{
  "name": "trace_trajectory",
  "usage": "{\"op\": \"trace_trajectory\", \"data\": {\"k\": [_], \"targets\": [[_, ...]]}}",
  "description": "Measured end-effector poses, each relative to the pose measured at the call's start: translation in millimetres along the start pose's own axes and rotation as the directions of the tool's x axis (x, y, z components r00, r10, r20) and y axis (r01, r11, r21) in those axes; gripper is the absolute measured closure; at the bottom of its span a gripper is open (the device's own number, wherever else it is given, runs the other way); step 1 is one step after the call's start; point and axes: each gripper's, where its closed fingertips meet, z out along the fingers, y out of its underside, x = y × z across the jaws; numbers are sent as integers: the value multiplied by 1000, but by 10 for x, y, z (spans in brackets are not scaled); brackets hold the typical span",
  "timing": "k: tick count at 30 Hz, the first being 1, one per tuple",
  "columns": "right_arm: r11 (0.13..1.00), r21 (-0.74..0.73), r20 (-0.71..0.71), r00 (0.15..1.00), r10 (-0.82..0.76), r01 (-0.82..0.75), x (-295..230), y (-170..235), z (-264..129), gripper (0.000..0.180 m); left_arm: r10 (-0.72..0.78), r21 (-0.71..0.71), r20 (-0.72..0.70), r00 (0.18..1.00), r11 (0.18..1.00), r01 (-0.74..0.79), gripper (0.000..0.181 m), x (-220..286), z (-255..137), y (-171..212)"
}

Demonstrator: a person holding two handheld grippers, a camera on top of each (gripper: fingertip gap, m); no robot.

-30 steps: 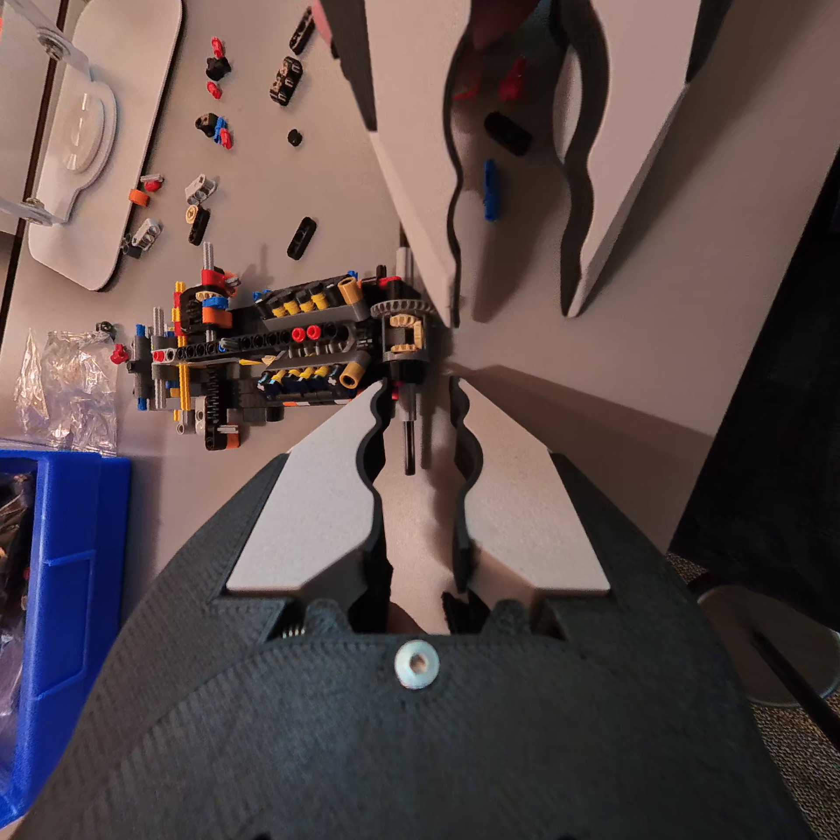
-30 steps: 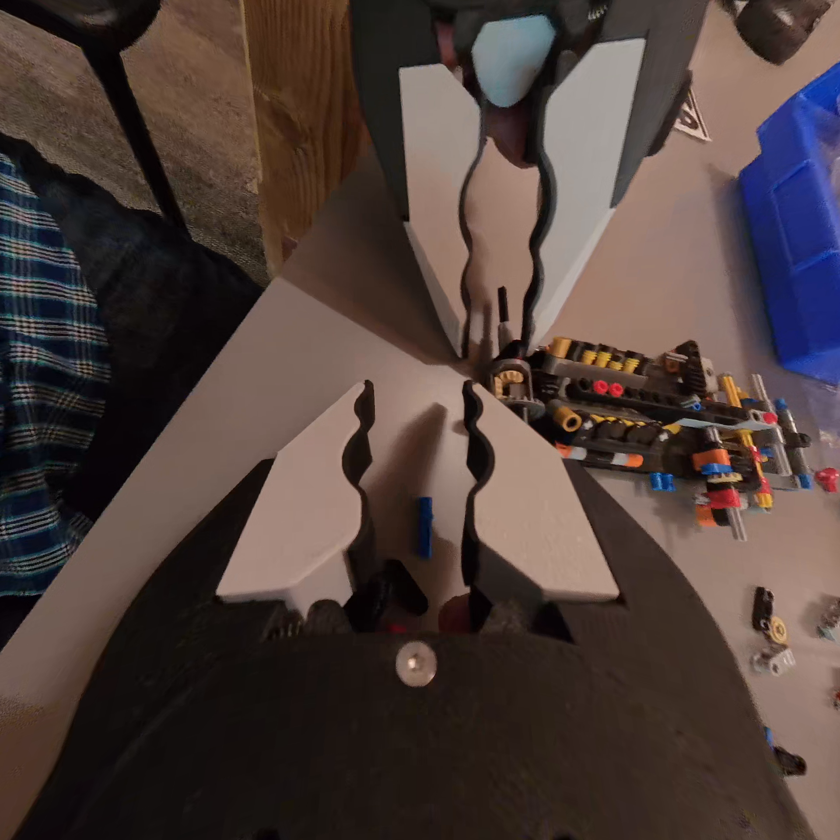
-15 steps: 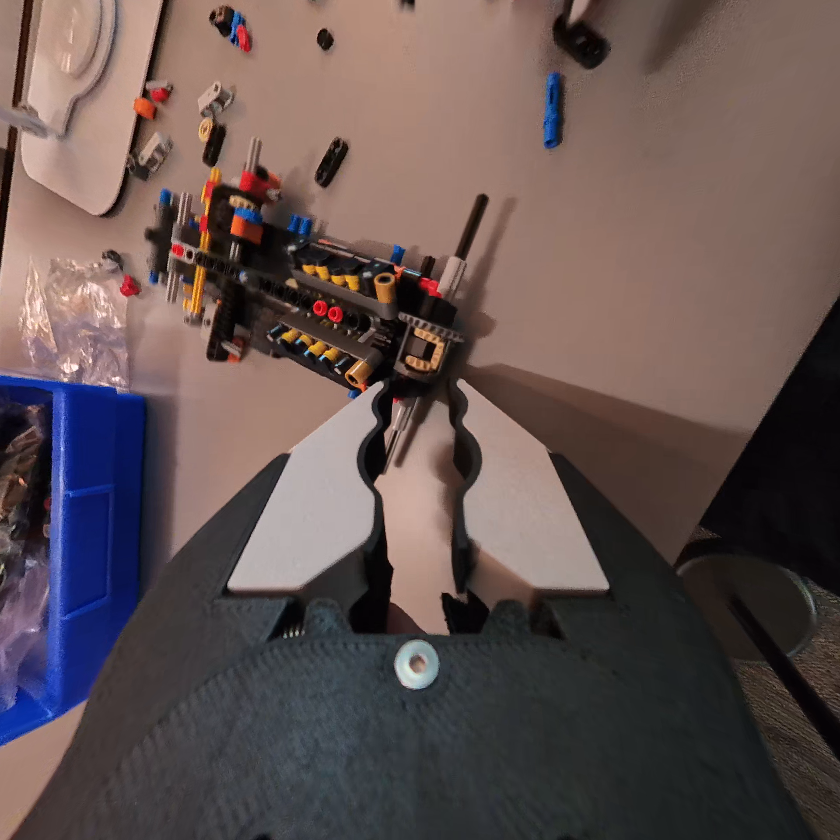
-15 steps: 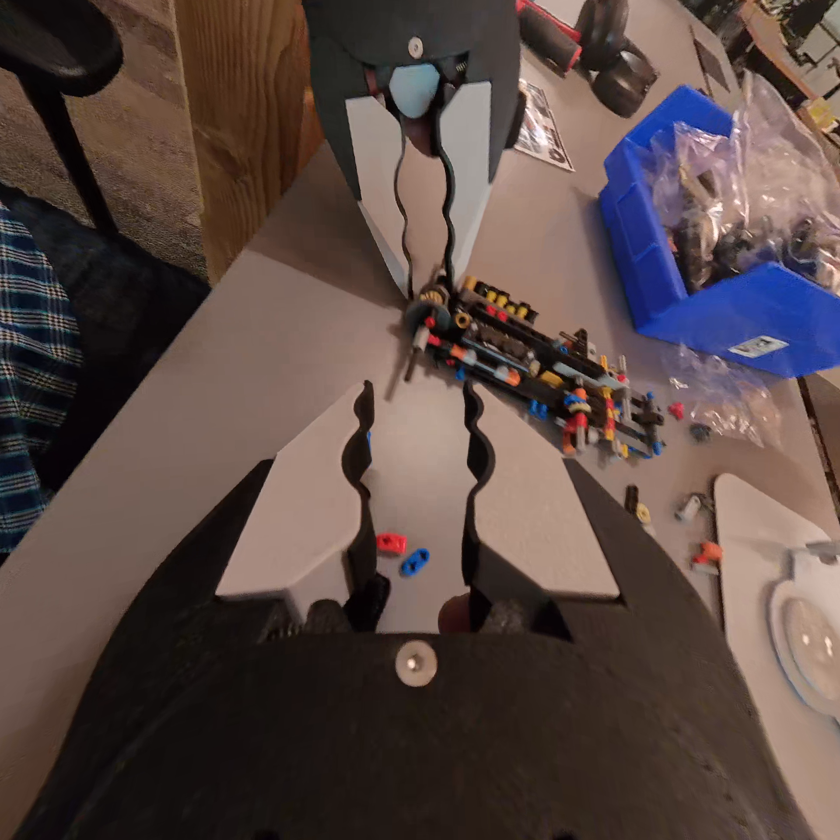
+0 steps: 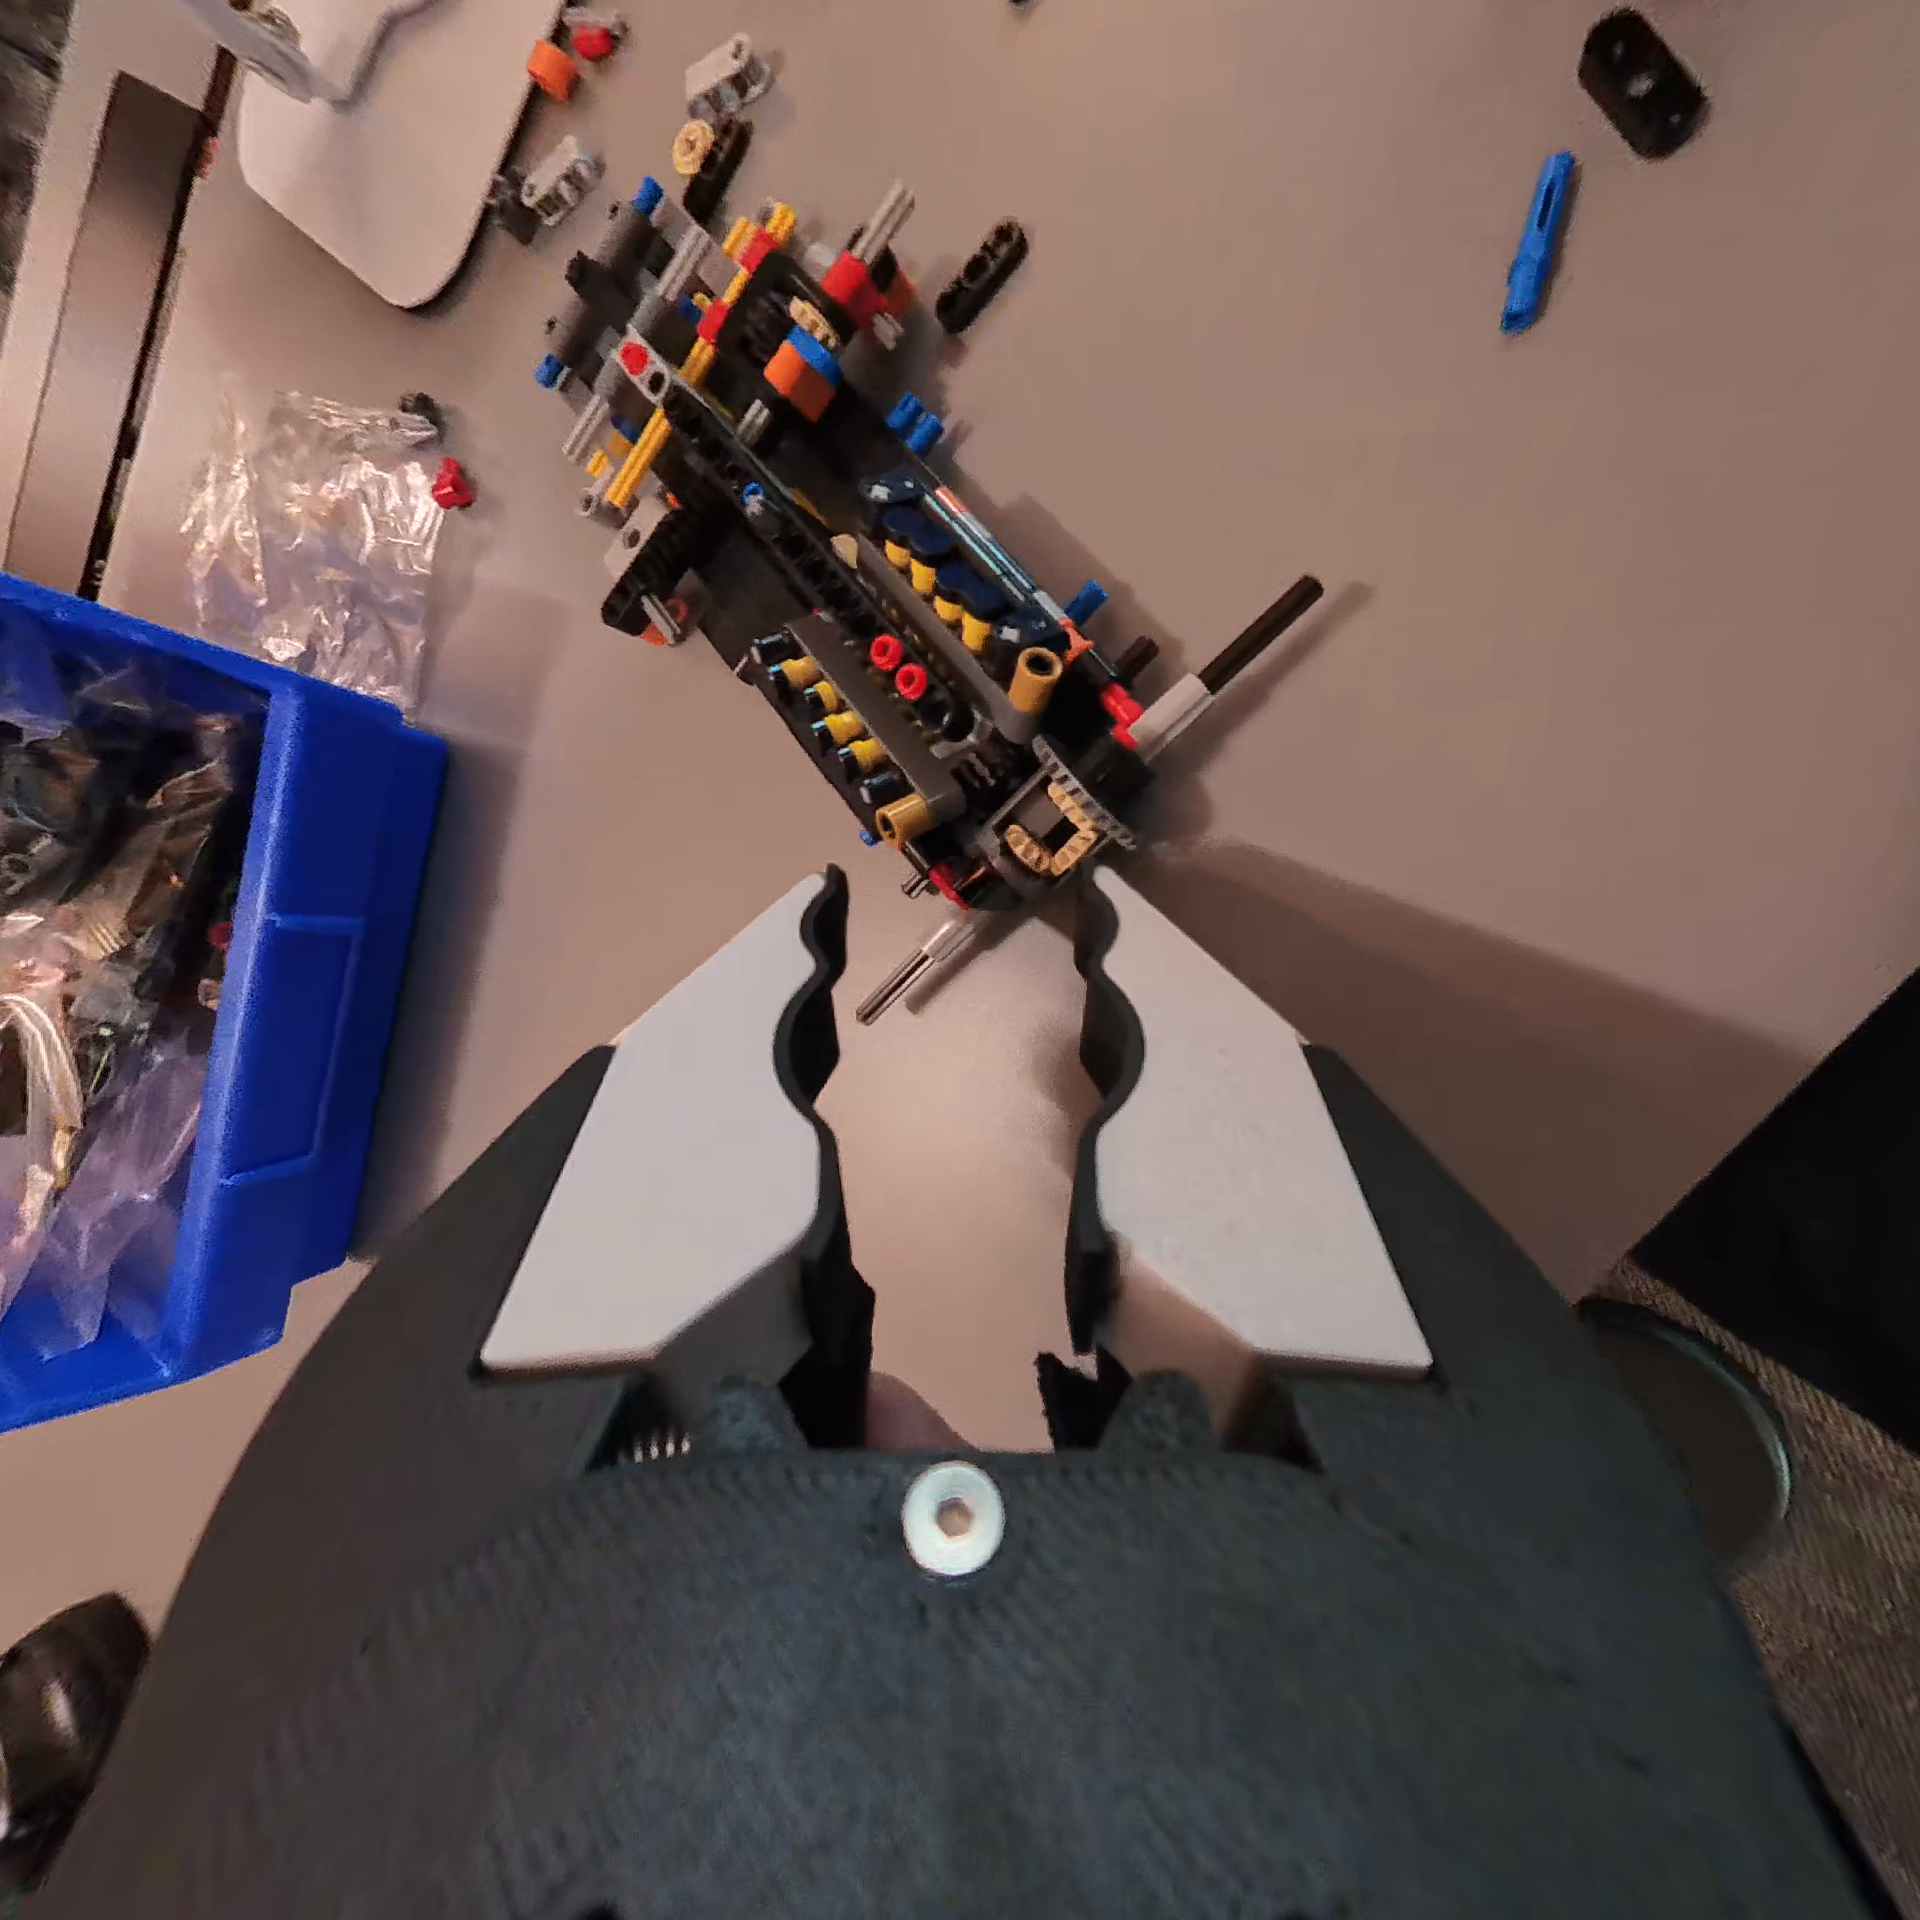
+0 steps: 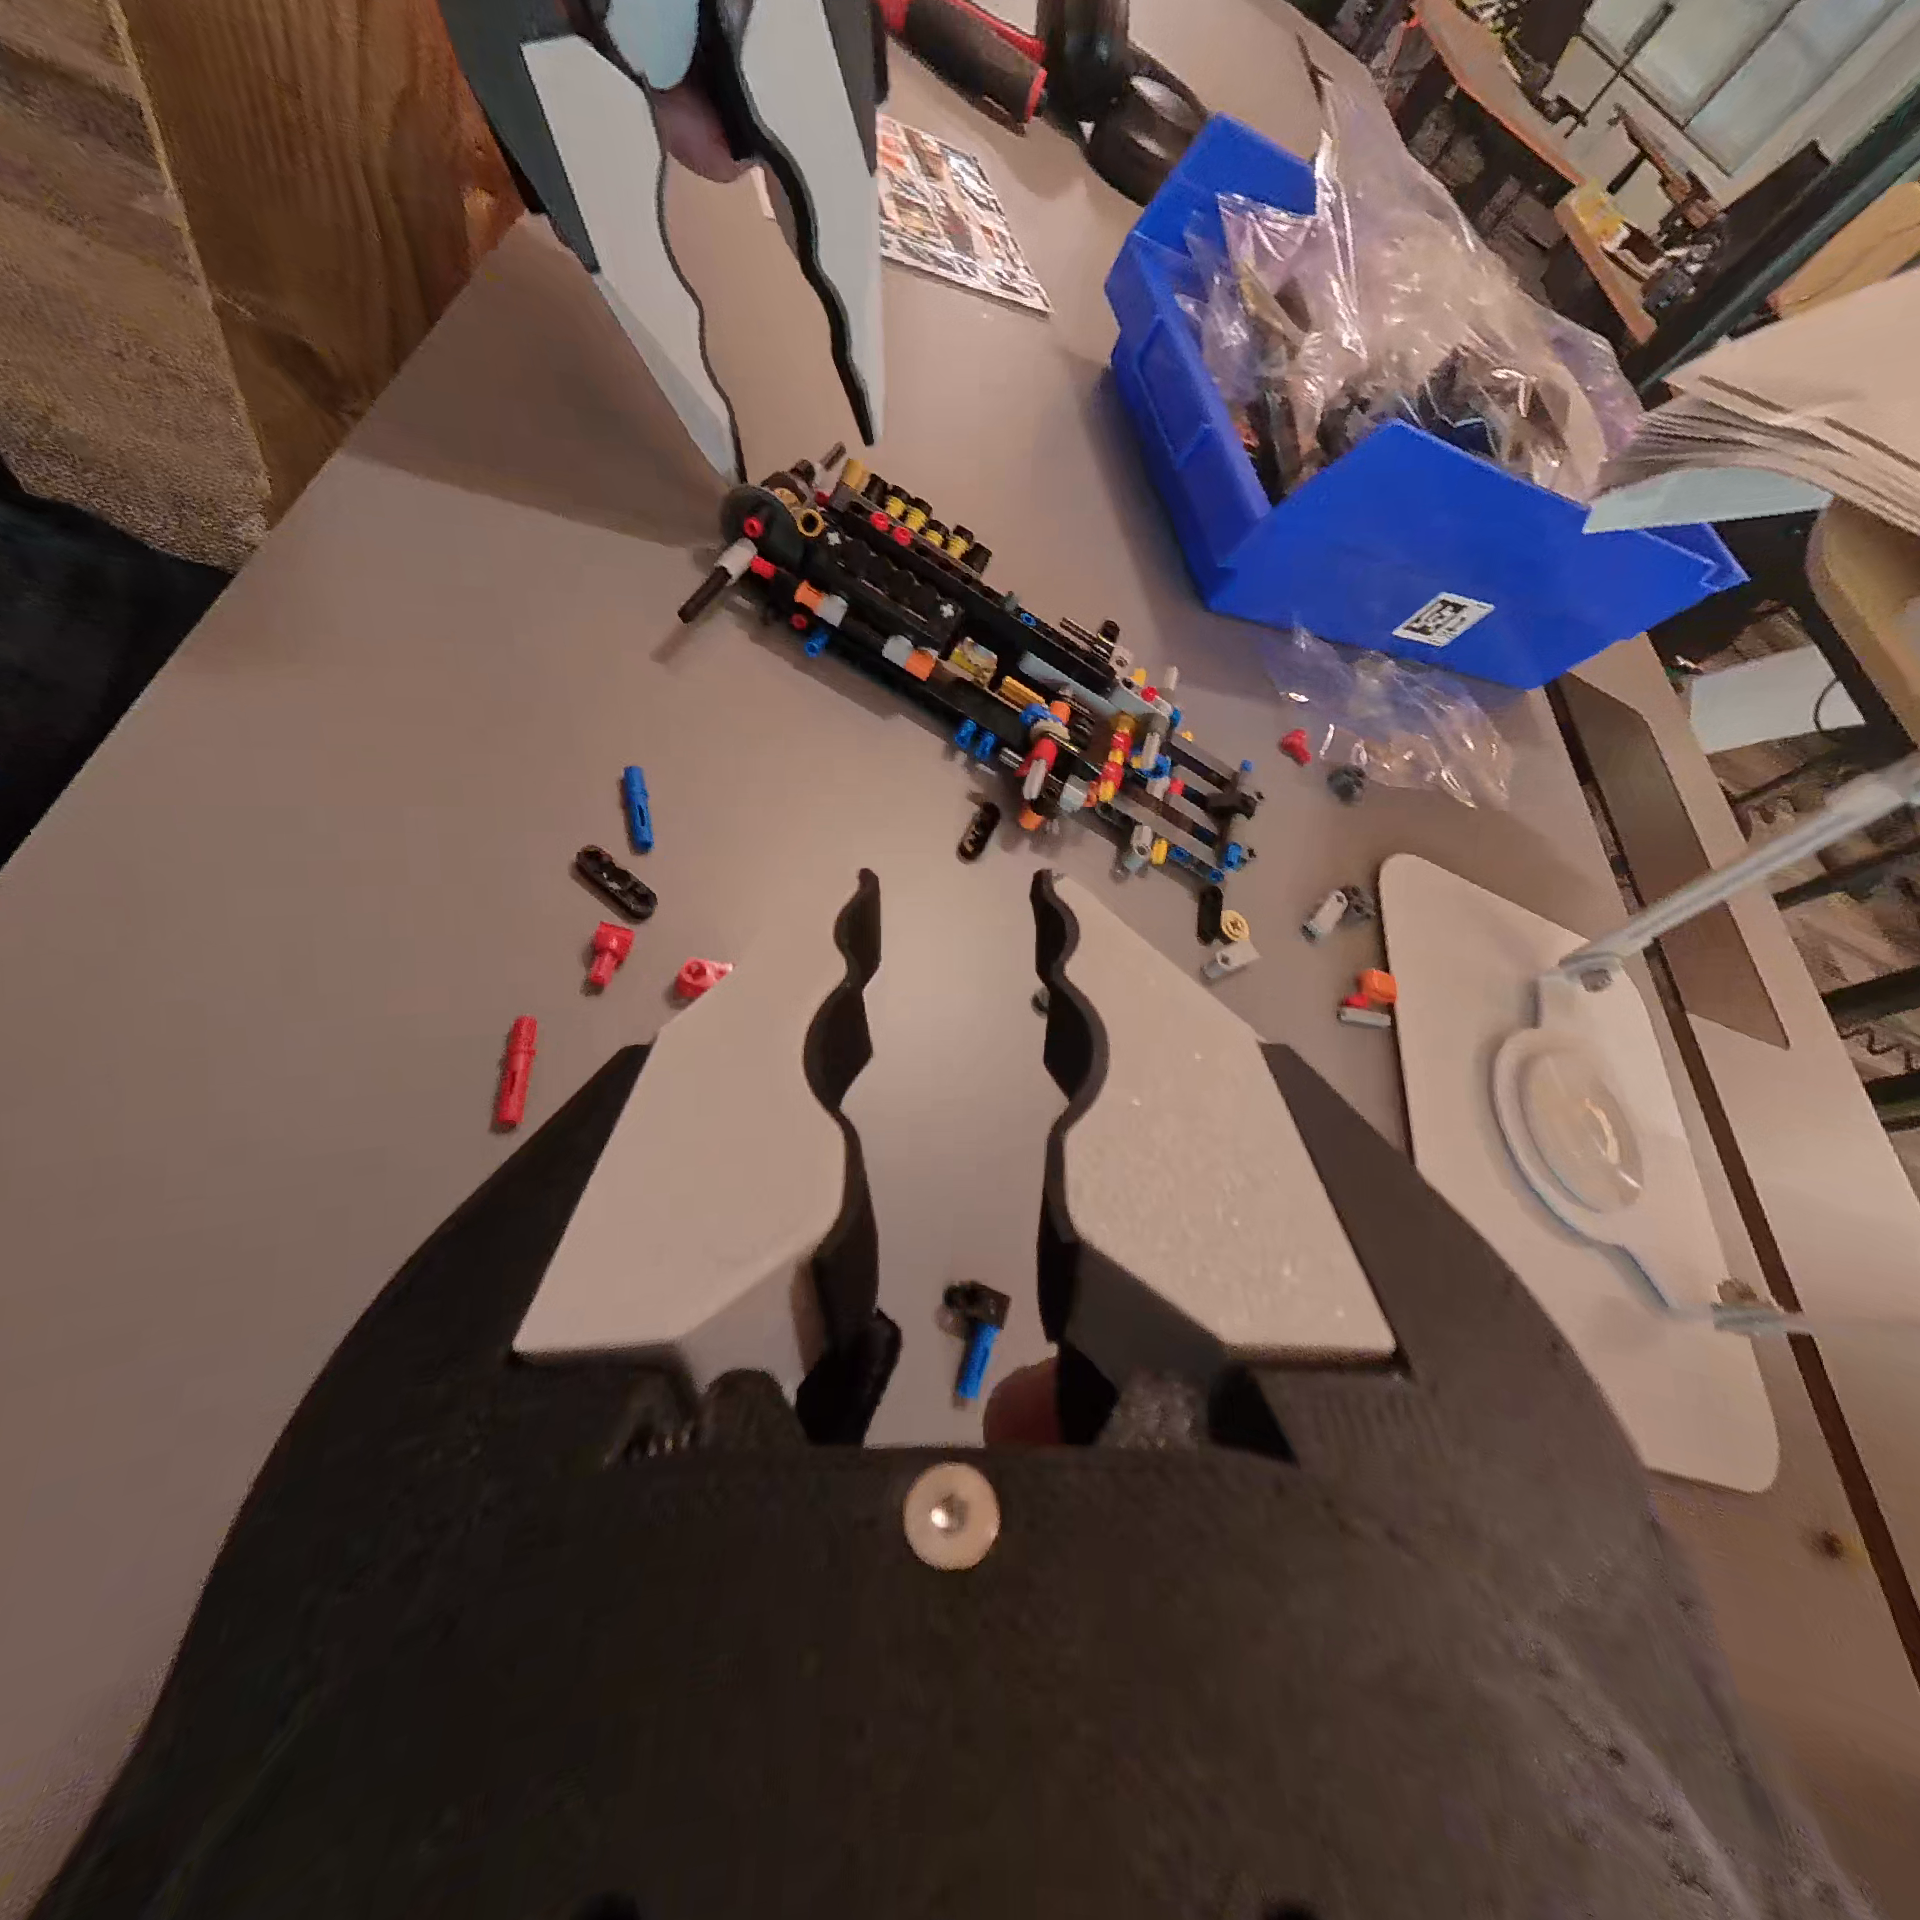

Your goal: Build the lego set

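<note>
On the far left of the left wrist view, the blue bin (image 5: 301,935) is sitting with bagged parts, near enough to reach but off the work area. Beside it, a crumpled clear bag (image 5: 312,530) is lying on the grey table (image 5: 1455,520).

Toward the centre, the half-built lego model (image 5: 831,582) is lying flat on the table, its long frame running diagonally. Its gear end is pointing at the left gripper (image 5: 961,904), whose 2 fingers are standing apart and holding nothing. The right fingertip is sitting just beside the gear end, probably to steady or turn the model; contact cannot be confirmed. A black rod (image 5: 1247,634) is sticking out sideways near that end.

Further right, a blue pin (image 5: 1536,244) and a black link (image 5: 1640,85) are lying loose, spread out so that each can be picked singly.

From the right wrist view, the right gripper (image 6: 951,899) is hovering empty over the table, jaws apart, well clear of the model (image 6: 987,644). Red pins (image 6: 608,951) are lying to its left. A small black-and-blue piece (image 6: 977,1335) is lying below, between the fingers. This is probably a search for the next part.
</note>
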Motion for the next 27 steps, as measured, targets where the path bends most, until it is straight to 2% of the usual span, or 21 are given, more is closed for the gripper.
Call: {"op": "trace_trajectory", "data": {"k": [10, 15, 20, 27], "targets": [[998, -48, -77, 996, 40, -43, 259, 253, -112, 161, -48, 36, 11, 999, 998, 48, 131, -34, 5, -182], [997, -45, -86, 995, 54, -58, 299, 287, -133, 162, -130, 68, -12, 991, 989, 131, 123, -35, -55, -234], [997, -46, -93, 994, 60, -65, 319, 320, -132, 163, -180, 53, -17, 984, 982, 181, 113, 39, 97, -332], [997, -45, -103, 993, 65, -70, 351, 335, -162, 165, -232, 21, 5, 973, 973, 232, 126, -27, 202, -285]]}}
